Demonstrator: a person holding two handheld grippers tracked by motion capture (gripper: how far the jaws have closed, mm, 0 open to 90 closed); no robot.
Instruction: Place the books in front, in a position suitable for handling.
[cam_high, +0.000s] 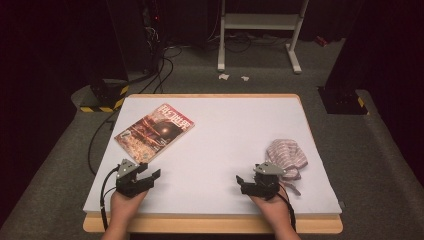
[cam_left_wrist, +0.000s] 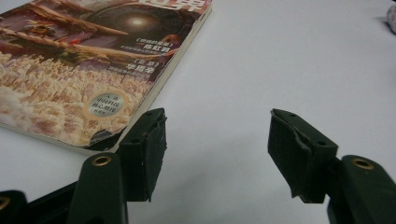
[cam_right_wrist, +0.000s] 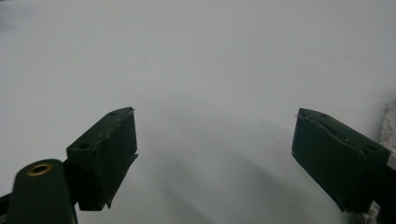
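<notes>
Sitting low at the near-left of the white table (cam_high: 225, 145): left gripper (cam_high: 151, 176), jaws spread wide, nothing between them. In the left gripper view, same gripper (cam_left_wrist: 217, 140) pointing past the near corner of the magazine (cam_left_wrist: 88, 65), left jaw just beside that corner, touching or not cannot tell. Magazine (cam_high: 155, 131) lying flat, cover up, turned at an angle, on the left half of the table, just ahead of the left gripper. Cover showing reddish-brown art, pale crowd-like texture, round sticker near the near corner, printed characters at the far end.

Resting at the near-right of the table: right gripper (cam_high: 241, 182), jaws also spread wide, gripping nothing. In the right gripper view, right gripper (cam_right_wrist: 215, 140) facing bare white table surface (cam_right_wrist: 196, 70), blurred. Striped pinkish cloth (cam_high: 286, 156) lying crumpled on the right side of the table, just beside and behind the right gripper, a sliver of it (cam_right_wrist: 388, 126) showing at the right edge of the right gripper view. Magazine and cloth lying well apart. Hands holding both grippers coming in from the near edge.
</notes>
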